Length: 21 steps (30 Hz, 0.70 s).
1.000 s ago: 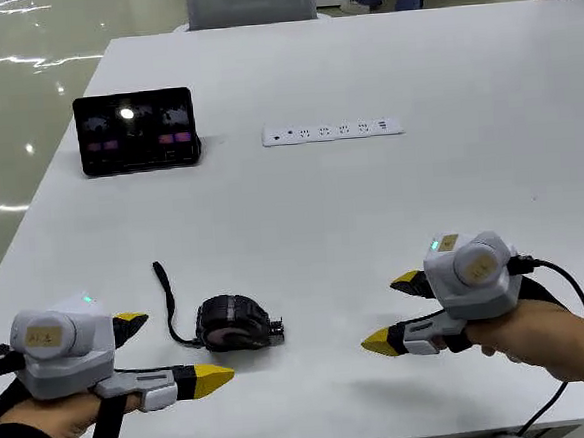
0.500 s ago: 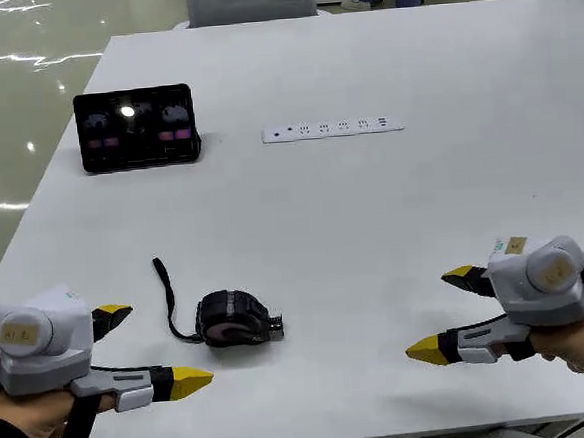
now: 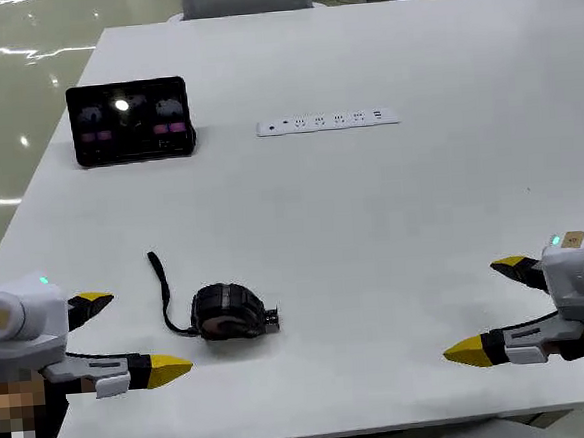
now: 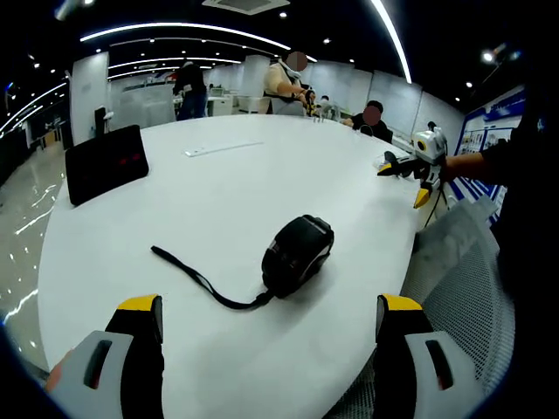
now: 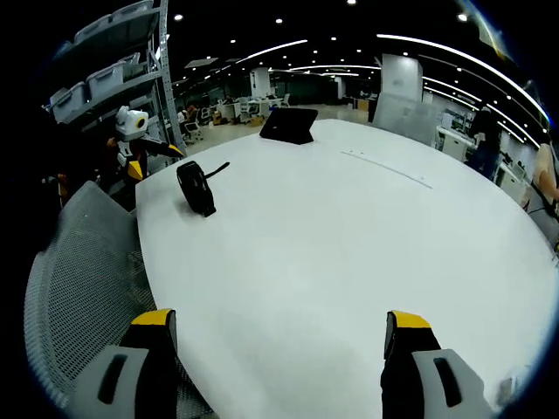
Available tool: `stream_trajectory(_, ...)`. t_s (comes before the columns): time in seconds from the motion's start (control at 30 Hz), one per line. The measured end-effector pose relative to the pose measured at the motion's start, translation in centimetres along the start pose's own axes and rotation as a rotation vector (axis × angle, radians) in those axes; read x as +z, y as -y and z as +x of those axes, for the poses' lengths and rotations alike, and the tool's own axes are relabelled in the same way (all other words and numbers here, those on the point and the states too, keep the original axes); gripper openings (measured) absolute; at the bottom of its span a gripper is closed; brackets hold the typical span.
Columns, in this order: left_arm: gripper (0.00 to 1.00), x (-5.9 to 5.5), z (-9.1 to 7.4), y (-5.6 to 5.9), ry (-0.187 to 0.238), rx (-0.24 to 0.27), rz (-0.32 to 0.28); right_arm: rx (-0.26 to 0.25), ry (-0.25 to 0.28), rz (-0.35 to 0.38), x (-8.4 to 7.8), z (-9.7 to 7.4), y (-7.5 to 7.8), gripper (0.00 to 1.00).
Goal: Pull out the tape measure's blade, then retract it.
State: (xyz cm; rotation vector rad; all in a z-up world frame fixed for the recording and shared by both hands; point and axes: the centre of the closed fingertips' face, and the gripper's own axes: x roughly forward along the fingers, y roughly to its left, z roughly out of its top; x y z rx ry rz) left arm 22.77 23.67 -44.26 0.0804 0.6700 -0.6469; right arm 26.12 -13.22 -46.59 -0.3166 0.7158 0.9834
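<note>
Black tape [image 3: 228, 312]: near table's [image 3: 371, 203] front edge, left of middle; strap [image 3: 160, 288] trails toward left edge.
Left gripper [image 3: 140, 332]: jaws wide, empty, front-left corner.
Right gripper [image 3: 476, 307]: jaws wide, empty, front-right corner, well apart from tape.

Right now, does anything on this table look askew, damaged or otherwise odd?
Nothing stands out. The tape measure rests on the table with its blade retracted and its strap trailing loose beside it. The left gripper and right gripper are open, clear of it.
</note>
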Motion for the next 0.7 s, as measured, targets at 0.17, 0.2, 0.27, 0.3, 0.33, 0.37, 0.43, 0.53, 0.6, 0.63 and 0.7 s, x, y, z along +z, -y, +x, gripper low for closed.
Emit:
stream_trajectory(0.17,0.99,-0.3,-0.2,0.1,-0.006,-0.008,-0.009,-0.008,0.001,0.009,-0.3,-0.6,0.4,0.99)
stream_trajectory(0.2,0.99,-0.5,-0.3,0.1,-0.015,-0.009,-0.010,-0.010,0.001,0.010,-0.3,-0.7,0.4,0.99)
stream_trajectory(0.27,0.99,-0.7,-0.4,0.1,-0.018,-0.011,-0.002,-0.009,0.004,0.007,-0.3,-0.9,0.4,0.99)
stream_trajectory(0.3,0.99,-0.8,-0.4,0.1,-0.021,-0.012,-0.001,-0.008,0.006,0.010,-0.2,-0.9,0.4,0.99)
stream_trajectory(0.33,0.99,-1.0,-0.5,0.1,-0.027,-0.015,-0.001,-0.008,0.006,0.011,-0.2,-1.0,0.4,0.99)
stream_trajectory(0.37,0.99,-1.0,-0.6,0.0,-0.026,-0.004,0.006,-0.009,0.006,0.010,-0.3,-1.1,0.5,0.99)
stream_trajectory(0.43,0.99,-1.0,-0.7,-0.1,-0.025,0.000,0.008,-0.009,0.007,0.010,-0.3,-1.1,0.5,0.99)
stream_trajectory(0.53,0.99,-1.0,-0.8,-0.2,-0.023,0.005,0.005,-0.011,0.004,0.013,-0.4,-1.2,0.5,0.99)
stream_trajectory(0.6,0.99,-1.0,-0.9,-0.3,-0.022,0.009,0.005,-0.013,0.003,0.015,-0.5,-1.2,0.6,0.99)
stream_trajectory(0.63,0.99,-1.0,-1.0,-0.4,-0.020,0.010,0.005,-0.013,0.005,0.014,-0.5,-1.3,0.5,0.99)
stream_trajectory(0.7,0.99,-1.0,-1.0,-0.6,-0.020,0.015,0.002,-0.013,0.003,0.013,-0.5,-1.2,0.5,0.99)
